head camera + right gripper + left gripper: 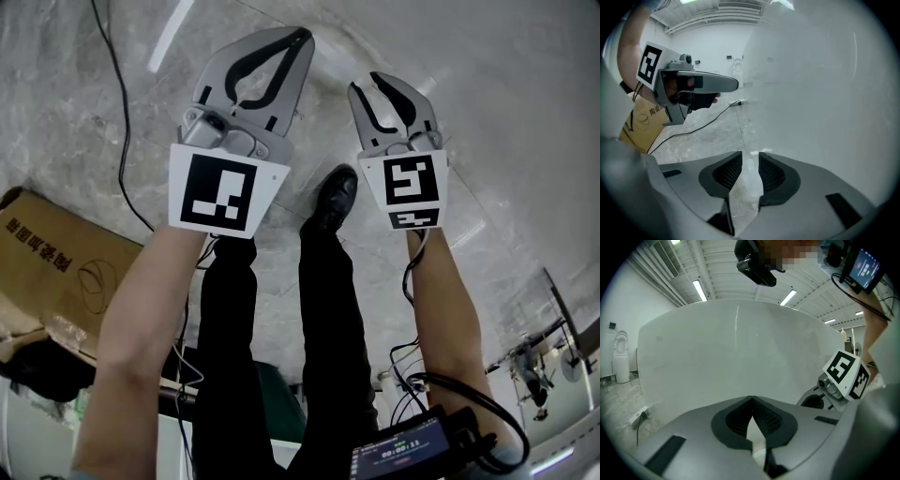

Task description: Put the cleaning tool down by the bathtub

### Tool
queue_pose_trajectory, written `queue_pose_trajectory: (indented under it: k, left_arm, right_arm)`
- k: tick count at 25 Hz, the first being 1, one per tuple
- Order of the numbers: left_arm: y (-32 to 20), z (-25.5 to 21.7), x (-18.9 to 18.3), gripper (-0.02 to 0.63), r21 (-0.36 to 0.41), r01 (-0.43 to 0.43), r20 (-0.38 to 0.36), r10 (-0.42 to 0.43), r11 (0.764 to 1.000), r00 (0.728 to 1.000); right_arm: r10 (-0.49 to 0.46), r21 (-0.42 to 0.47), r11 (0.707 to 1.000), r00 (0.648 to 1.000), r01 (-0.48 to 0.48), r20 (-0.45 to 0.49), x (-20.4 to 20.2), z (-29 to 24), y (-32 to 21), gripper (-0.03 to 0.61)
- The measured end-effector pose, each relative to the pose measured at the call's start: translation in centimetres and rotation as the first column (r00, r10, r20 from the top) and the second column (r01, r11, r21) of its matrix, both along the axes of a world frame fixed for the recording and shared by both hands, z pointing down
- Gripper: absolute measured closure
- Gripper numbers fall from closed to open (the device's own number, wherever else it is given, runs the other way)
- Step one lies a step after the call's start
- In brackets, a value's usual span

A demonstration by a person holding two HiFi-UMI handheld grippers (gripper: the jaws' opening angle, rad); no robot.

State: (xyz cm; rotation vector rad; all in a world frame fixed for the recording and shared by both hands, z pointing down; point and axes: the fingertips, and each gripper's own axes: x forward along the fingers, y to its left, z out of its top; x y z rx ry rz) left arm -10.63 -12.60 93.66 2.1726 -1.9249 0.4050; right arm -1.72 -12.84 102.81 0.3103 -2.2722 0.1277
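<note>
Missing from the head view, plain in the right gripper view: cleaning tool (751,180), pale, lying on the floor (703,138) at the foot of the bathtub (820,93). Well away from the bathtub, cardboard box (56,272), contents unseen; nearer, black cable (123,112). Facing the bathtub wall, left gripper (752,399), pinched together, empty. Over the tool, right gripper (750,154), parted, pads off it.

Chinese print "陶瓷" on cardboard box (640,126); screen (405,457) text too small
</note>
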Motion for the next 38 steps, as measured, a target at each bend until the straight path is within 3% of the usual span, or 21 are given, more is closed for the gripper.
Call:
queue_pose_trajectory:
  k: [6,10,13,16,25,30,38]
  left_arm:
    - [1.2,-5.3,0.2,0.598,0.066,0.023,-0.014,-0.022,0.998,1.0]
    - [-0.6,-8.7,-2.1,0.6,0.091,0.08,-0.043,-0.076,0.993,0.996]
    - [-1.3,-12.4,-3.5,0.598,0.13,0.122,-0.066,-0.114,0.984,0.991]
    - [-1.0,-17.1,-3.8,0.598,0.154,0.112,-0.055,-0.105,0.982,0.993]
    - [-1.9,-35.4,-5.7,0.598,0.278,0.081,-0.013,-0.081,0.957,0.997]
    - [-3.4,-47.7,-6.5,0.598,0.398,0.066,0.03,-0.085,0.915,0.996]
    - [-3.4,-64.0,-5.8,0.598,0.494,0.013,0.101,-0.073,0.87,0.992]
  right_arm:
    - [0.043,0.07,0.996,0.996,-0.049,0.079,-0.8,-6.0,1.1,0.498]
    - [0.077,0.088,0.992,0.985,-0.091,0.156,-3.9,-10.7,-1.2,0.559]
    - [0.078,0.118,0.987,0.967,-0.11,0.243,-6.0,-15.3,-2.0,0.563]
    - [0.067,0.172,0.976,0.935,-0.135,0.349,-7.8,-21.9,-2.3,0.564]
    - [0.117,0.221,0.941,0.858,-0.257,0.5,-11.2,-41.3,-4.0,0.565]
    - [0.109,0.269,0.91,0.805,-0.317,0.583,-11.3,-52.9,-5.7,0.565]
    - [0.068,0.336,0.858,0.735,-0.388,0.674,-10.3,-70.5,-6.4,0.565]
